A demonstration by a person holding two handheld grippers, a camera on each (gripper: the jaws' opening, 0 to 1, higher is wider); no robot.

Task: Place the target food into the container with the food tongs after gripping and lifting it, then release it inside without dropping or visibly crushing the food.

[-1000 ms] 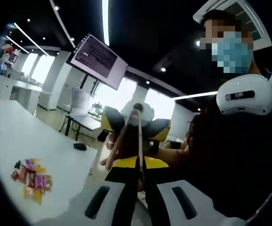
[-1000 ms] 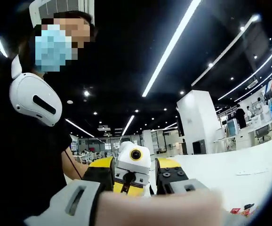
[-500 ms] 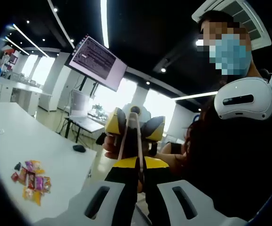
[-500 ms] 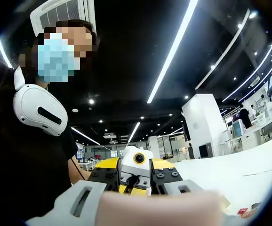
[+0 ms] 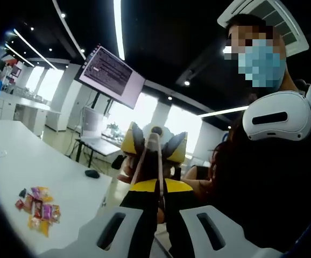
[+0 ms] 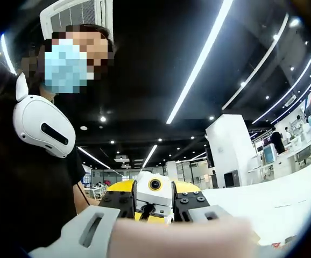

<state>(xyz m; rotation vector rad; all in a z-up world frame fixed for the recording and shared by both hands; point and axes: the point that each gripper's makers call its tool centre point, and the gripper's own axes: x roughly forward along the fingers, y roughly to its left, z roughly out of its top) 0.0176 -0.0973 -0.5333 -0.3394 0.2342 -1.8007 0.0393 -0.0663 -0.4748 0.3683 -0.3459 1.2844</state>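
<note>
Pale food tongs (image 5: 151,161) rise from between the jaws of my left gripper (image 5: 159,214), which is shut on their handle end. The tongs' far tip reaches the yellow and black right gripper (image 5: 154,141), carried by a hand (image 5: 124,173), and sits between its spread jaws. In the right gripper view a blurred beige band, the tongs (image 6: 182,236), crosses my right gripper (image 6: 171,239); the blur hides its grip. The left gripper (image 6: 153,199) faces that camera. A small heap of colourful snack packets (image 5: 37,207) lies on the white table (image 5: 15,161).
A person in a black top with a white headset (image 5: 276,115) stands close behind both grippers. A dark mouse-like object (image 5: 92,173) lies near the table's far edge. A hanging monitor (image 5: 112,70) and desks stand farther back. The white table (image 6: 284,199) runs off to the right.
Both cameras have shifted slightly. The right gripper has closed in on the tongs' tip and straightened. The left gripper keeps its hold on the tongs; the snack packets lie as before.
</note>
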